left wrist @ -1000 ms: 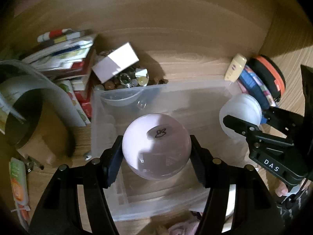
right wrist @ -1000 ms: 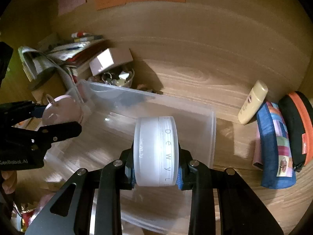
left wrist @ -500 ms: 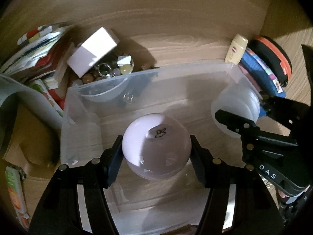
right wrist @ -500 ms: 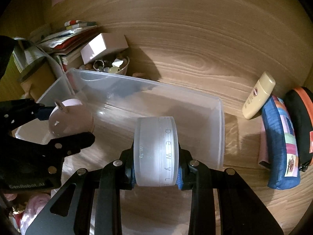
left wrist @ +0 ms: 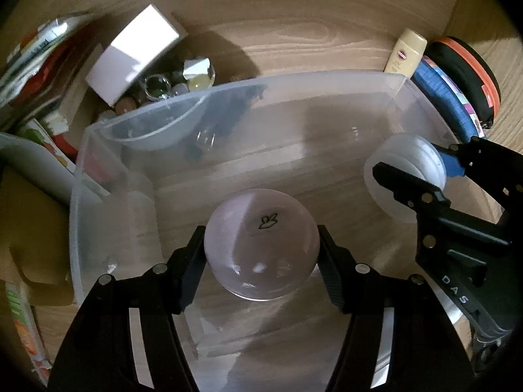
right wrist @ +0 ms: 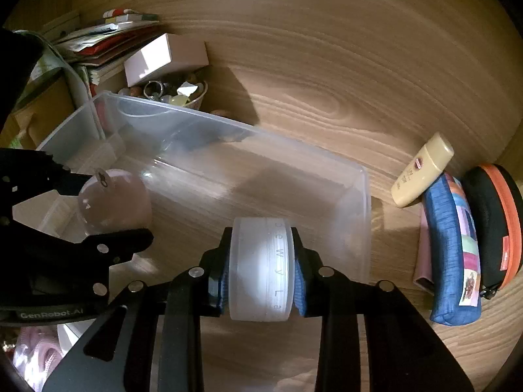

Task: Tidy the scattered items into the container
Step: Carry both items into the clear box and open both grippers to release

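Clear plastic makes the one container (left wrist: 327,78), a box on the wooden table (right wrist: 327,65), and all places below are given from it. Two grippers are over it, each closed on one item. The left gripper (left wrist: 261,248) clamps one pale pink ball (left wrist: 261,245) above the box floor; a small black drawing is on its top. The right gripper (right wrist: 262,268) clamps one frosted white round jar (right wrist: 261,268) over the near right part of the box; raised letters on its side read "e w y L a" as far as I can tell. The arms carry "GenRobot.AI" and "DAS". Right of the box lie one cream bottle (right wrist: 421,173) with a small red label too small to read, one blue patchwork pouch (right wrist: 451,254) and one black case with orange zip (right wrist: 493,225). Behind the left corner stand one bowl of small trinkets (right wrist: 173,93), one pale box (right wrist: 166,57) on it, and a stack of papers (right wrist: 104,36).
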Tool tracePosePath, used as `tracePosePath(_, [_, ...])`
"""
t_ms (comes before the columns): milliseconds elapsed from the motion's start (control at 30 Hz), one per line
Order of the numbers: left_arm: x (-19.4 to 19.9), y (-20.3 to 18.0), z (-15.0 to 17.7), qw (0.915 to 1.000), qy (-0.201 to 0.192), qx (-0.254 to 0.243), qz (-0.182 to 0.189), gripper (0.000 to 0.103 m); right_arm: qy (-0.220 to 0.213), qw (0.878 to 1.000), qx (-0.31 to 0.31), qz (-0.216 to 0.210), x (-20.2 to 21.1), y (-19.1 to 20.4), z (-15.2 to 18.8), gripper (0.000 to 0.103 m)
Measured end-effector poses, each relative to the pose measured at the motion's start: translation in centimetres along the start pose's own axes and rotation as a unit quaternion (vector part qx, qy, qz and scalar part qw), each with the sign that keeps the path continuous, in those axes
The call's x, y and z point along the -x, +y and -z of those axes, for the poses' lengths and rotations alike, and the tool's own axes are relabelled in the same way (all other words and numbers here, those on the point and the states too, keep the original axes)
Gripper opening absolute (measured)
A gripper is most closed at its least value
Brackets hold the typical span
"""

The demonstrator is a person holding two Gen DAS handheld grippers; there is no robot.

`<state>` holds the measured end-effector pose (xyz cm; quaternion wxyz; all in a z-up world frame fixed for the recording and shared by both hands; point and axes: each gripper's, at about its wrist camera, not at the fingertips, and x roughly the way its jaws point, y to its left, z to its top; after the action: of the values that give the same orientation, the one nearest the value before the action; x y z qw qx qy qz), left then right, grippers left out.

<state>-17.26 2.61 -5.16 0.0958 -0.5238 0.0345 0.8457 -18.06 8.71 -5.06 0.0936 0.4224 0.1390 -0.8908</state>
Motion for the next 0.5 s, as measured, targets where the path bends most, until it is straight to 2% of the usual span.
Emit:
tracePosePath(167, [-0.19,0.16,0.01,0.9998,0.007,0.006,0.016,0.063,0.002,1.000,-0.002,-0.004,0.02,0.03,0.02,0.030])
tracePosePath(233, [-0.18,0.18,0.04,0.9997,0.008,0.006,0.020,0.063,-0.002,1.000,-0.004,-0.019,0.12,0.00,0.06,0.037])
tracePosePath(433, [-0.34,0.39,0.30,0.9995,0.009,0.016,0.028,0.065,-0.006,1.000,-0.010,-0.018,0.08,-0.22,0.32,0.038])
tracePosePath(500, [-0.16,0.50,0.38,0.9991,0.009,0.019,0.036,0.066,-0.009,1.000,-0.017,-0.021,0.37,-0.36,0.39,0.042])
